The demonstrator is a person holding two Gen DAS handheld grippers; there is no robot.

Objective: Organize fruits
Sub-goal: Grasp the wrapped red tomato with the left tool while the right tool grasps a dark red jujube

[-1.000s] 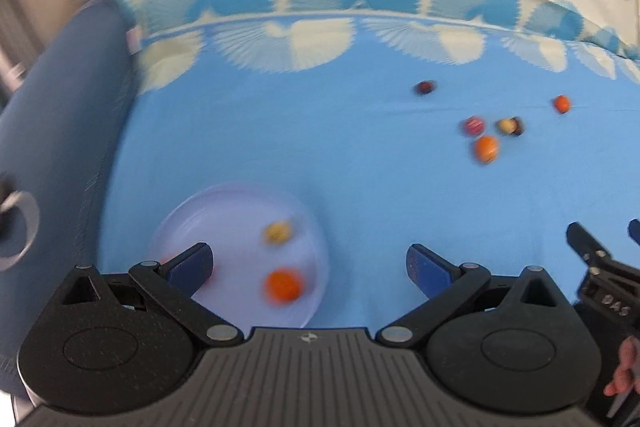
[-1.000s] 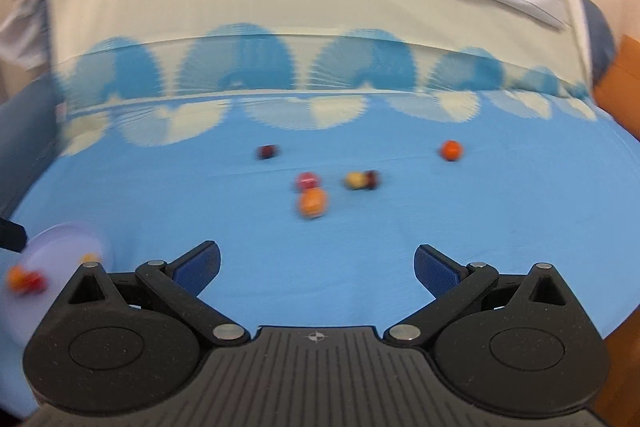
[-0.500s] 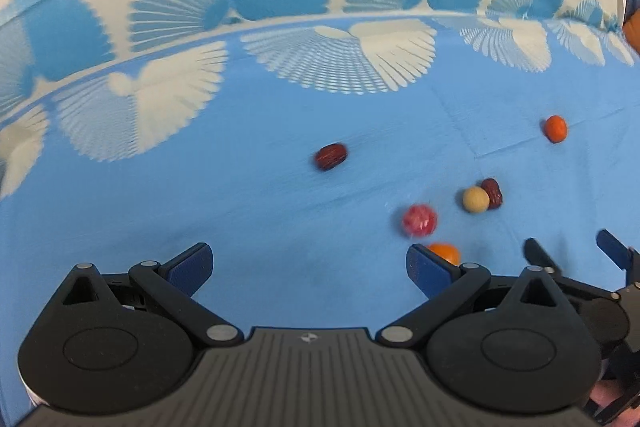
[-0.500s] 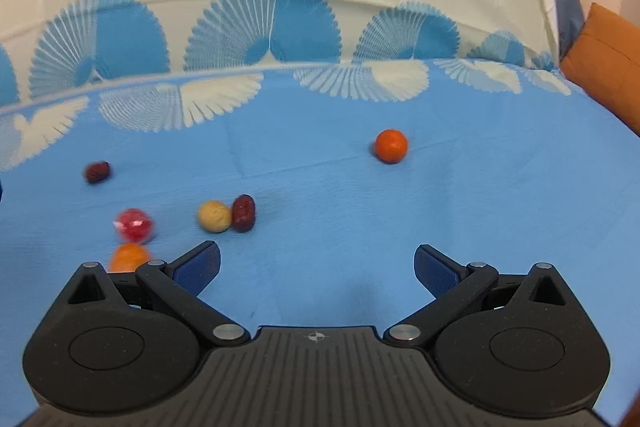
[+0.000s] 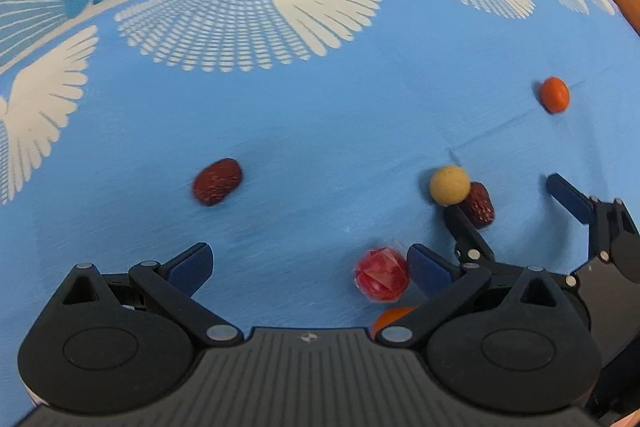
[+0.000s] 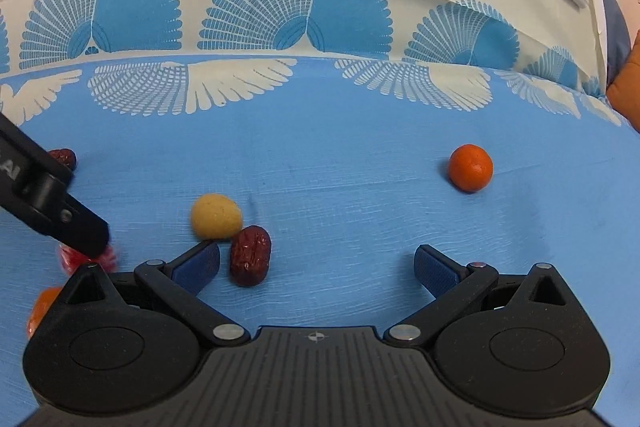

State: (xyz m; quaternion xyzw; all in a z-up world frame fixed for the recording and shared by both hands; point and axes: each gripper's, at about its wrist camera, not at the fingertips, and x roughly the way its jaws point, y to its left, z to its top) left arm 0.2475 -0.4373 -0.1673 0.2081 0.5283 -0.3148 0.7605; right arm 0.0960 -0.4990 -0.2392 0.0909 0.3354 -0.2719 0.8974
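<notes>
Both tools hang low over a blue cloth with white fan patterns, each spread wide and gripping nothing. From the left wrist view, the left tool has a dark red date lying alone ahead of its left finger, well apart from the other fruit. A red wrapped ball sits just inside its right finger, touching or almost touching the blue pad, and an orange fruit peeks out from under that finger's linkage. Further right, a pale yellow round fruit touches a second date, and the right tool reaches in from the right edge, its near finger tip beside that pair. A small orange rests alone toward the far right. From the right wrist view, the right tool has the second date just inside its left finger, the yellow fruit touching the date beyond, and the small orange far ahead on the right.
</notes>
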